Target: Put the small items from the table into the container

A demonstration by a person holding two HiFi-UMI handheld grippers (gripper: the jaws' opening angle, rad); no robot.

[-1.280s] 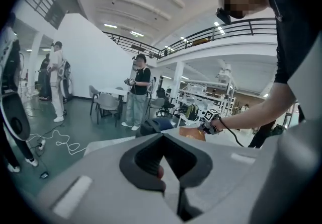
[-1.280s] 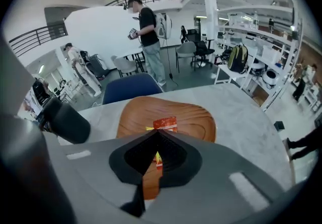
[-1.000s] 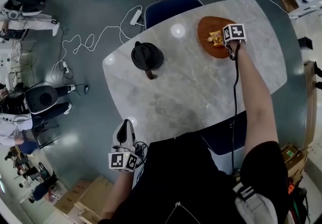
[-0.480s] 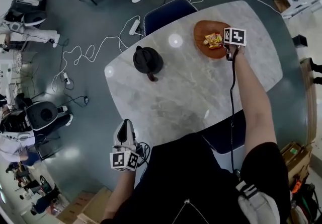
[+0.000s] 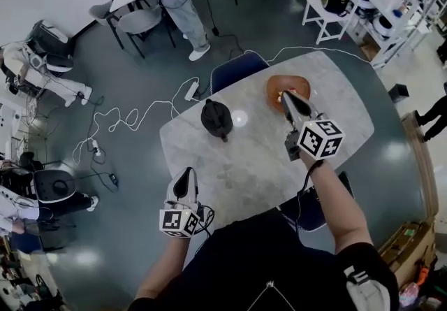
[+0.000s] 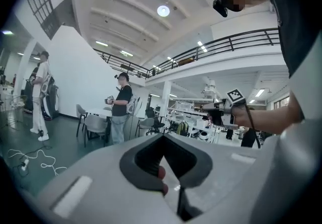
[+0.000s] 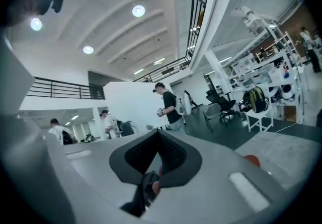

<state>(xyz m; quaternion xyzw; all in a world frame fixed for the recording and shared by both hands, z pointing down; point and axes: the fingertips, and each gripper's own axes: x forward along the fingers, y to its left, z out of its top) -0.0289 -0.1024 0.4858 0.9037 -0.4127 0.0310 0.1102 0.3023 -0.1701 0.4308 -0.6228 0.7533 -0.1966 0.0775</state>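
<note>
By the table (image 5: 258, 156), left hand-held gripper (image 5: 185, 174) pressed together, right hand-held gripper (image 5: 286, 96) likewise, pointing toward orange container (image 5: 278, 82).

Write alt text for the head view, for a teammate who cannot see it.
Seen from above, a person stands at a grey marble table, the right hand-held gripper hovering over its far side by an orange-brown oval tray, the left hand-held gripper off the near edge. A round black lidded pot sits on the table's left part.
</note>
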